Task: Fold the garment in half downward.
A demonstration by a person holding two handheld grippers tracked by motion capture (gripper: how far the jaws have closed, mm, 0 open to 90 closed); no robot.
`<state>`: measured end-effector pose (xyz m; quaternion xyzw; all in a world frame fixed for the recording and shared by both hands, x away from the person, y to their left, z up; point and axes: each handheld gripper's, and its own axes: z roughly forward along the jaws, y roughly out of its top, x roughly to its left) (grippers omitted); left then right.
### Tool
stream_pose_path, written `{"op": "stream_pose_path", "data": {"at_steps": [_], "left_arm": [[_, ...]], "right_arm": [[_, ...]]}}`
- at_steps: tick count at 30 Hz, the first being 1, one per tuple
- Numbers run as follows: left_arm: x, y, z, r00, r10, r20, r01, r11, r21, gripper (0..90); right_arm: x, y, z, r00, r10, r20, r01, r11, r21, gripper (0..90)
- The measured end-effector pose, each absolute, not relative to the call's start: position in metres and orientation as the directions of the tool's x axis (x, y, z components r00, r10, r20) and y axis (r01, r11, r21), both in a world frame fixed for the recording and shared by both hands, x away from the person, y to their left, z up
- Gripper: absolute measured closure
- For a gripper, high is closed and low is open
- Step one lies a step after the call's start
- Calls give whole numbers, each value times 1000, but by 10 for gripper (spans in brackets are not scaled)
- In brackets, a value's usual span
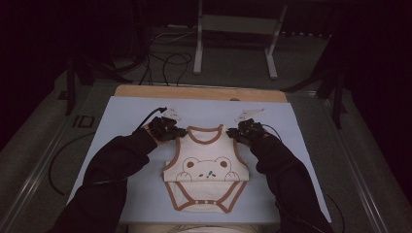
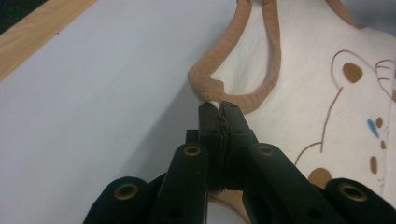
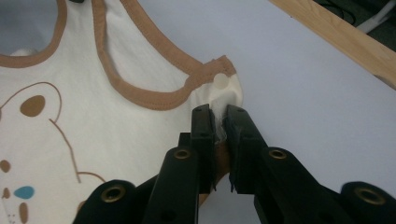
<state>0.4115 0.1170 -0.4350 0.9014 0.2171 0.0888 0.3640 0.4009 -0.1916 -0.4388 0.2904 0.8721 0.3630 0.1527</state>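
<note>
A table [image 1: 121,91] with a wooden far edge is shown, covered by a pale sheet [image 1: 121,126]; at the centre of the sheet a cream bodysuit [image 1: 206,167] with brown binding and a bear print is laid flat, neck away from the person, snap crotch toward the near edge. Two dark sleeves [image 1: 116,165] are seen entering from below, one to each side of the garment. The left gripper [image 1: 171,130] is clenched on the left shoulder strap [image 2: 211,88], the jaws being pressed together on the bunched brown binding; the right gripper [image 1: 241,132] is clamped on the right shoulder strap [image 3: 219,86], a fold of cream cloth beside a small snap [image 3: 219,80] being pinched between its pads. The garment is judged light, soft and limp; no shape is expected to be kept once it is lifted, and sagging and folding between the two holds are likely. The bound shoulder straps are judged the best points of hold, the doubled, stitched edge being thicker and less prone to slip than the plain jersey; an even pull at both straps is advised, so that the cloth is kept from skewing.
</note>
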Motion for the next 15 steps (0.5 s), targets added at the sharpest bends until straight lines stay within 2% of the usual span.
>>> {"op": "stream_pose_path", "data": {"at_steps": [15], "left_arm": [[417,119,-416,880,474,25,316,-622,716,897]], "right_arm": [[412,-189,-420,-765,638,-87,379,556,740,825]]}}
